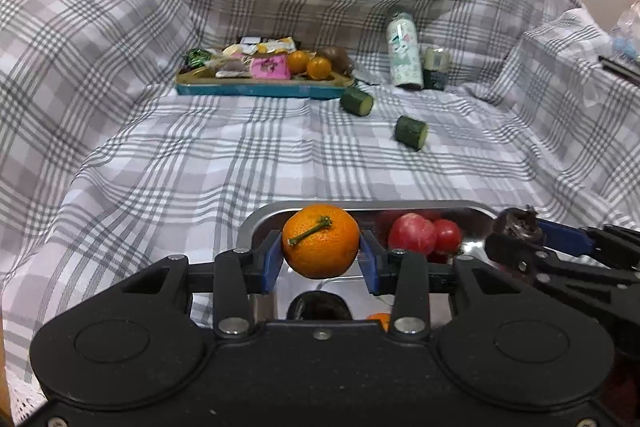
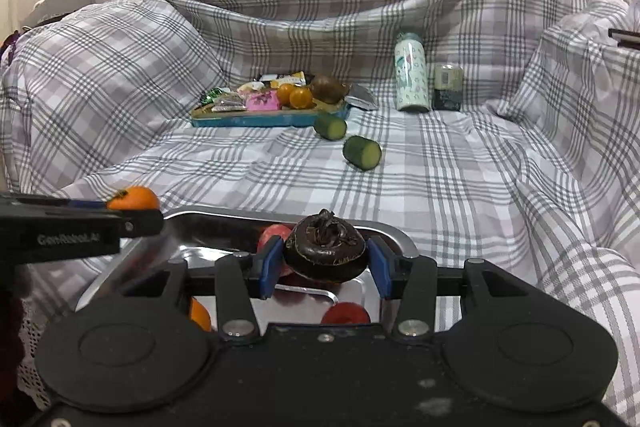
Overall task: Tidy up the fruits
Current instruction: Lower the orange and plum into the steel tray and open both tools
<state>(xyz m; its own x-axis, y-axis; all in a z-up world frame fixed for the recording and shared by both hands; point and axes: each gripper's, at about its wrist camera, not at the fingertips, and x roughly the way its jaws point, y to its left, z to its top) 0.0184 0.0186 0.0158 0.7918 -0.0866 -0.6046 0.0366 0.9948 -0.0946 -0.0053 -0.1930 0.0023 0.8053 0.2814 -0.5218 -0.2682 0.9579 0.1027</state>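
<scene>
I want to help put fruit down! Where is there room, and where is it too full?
Bare checked cloth lies between the steel tray in front and the blue tray behind. The blue tray is packed with snacks and oranges. Two cucumber pieces and a bottle crowd its right side. The steel tray already holds red fruit.

Both wrist cameras are looking forward along their fingers, sitting close over the metal tray (image 1: 476, 207) at frame bottom, sharing the plaid cloth (image 2: 460, 187) and far blue tray (image 1: 260, 90).
</scene>
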